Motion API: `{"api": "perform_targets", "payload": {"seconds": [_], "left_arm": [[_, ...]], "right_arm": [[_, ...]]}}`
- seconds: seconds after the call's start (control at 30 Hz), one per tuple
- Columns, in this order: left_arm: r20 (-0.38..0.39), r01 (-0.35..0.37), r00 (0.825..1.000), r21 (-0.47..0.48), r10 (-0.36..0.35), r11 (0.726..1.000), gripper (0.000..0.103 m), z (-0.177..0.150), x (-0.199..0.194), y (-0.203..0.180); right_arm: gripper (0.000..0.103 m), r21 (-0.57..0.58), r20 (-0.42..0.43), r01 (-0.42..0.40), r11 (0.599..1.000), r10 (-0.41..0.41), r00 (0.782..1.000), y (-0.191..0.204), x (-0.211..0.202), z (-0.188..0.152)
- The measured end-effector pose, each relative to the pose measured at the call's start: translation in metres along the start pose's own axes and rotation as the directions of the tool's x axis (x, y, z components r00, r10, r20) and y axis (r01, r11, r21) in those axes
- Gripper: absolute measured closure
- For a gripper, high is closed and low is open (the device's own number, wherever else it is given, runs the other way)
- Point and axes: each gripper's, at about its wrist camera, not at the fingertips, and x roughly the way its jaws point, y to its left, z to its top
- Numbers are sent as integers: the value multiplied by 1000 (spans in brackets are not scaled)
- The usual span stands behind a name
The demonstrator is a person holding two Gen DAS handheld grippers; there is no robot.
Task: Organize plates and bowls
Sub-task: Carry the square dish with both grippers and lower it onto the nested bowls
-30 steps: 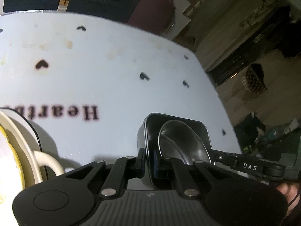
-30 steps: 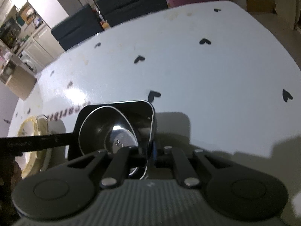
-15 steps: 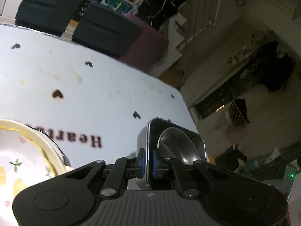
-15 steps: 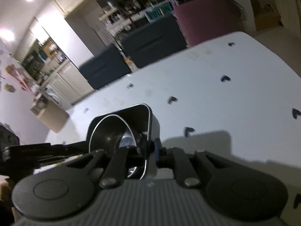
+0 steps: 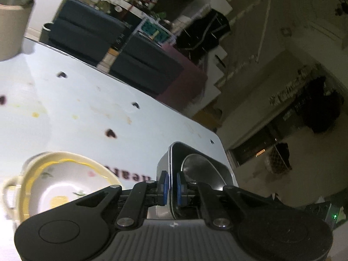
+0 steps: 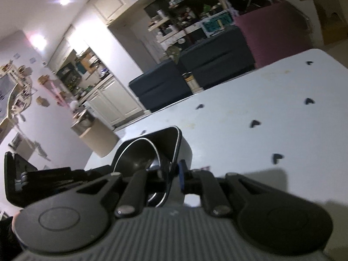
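Rectangular steel container point(image 5: 196, 165), rounded corners, with a round steel bowl point(image 5: 201, 170) nested inside; held above the white heart-printed table point(image 5: 87, 108). Left gripper point(image 5: 170, 184) pinches one wall between its blue pads. Right gripper point(image 6: 174, 175) pinches the opposite wall. A cream floral handled dish point(image 5: 63, 184) sits just left.

A lived-in home, dimly lit. A white table point(image 6: 271, 113) printed with small hearts stands by dark blue sofas point(image 6: 195, 74). Behind them are cluttered shelves point(image 6: 180, 21), cream kitchen cabinets point(image 6: 113, 102) and a staircase point(image 5: 245, 43).
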Motion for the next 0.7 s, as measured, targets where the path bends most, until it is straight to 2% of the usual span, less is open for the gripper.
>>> {"api": "perform_targets", "payload": {"seconds": [0.33, 0.57, 0.7], "left_arm": [[70, -33, 997, -39, 35, 999, 95, 1, -52, 31], [92, -60, 994, -68, 66, 996, 95, 0, -74, 52], [87, -86, 992, -82, 94, 993, 95, 0, -78, 62]], "right_arm": [[94, -5, -27, -74, 997, 74, 997, 36, 30, -6], [96, 65, -54, -132, 989, 135, 989, 46, 43, -14], [96, 91, -82, -137, 986, 145, 986, 53, 53, -18]]}}
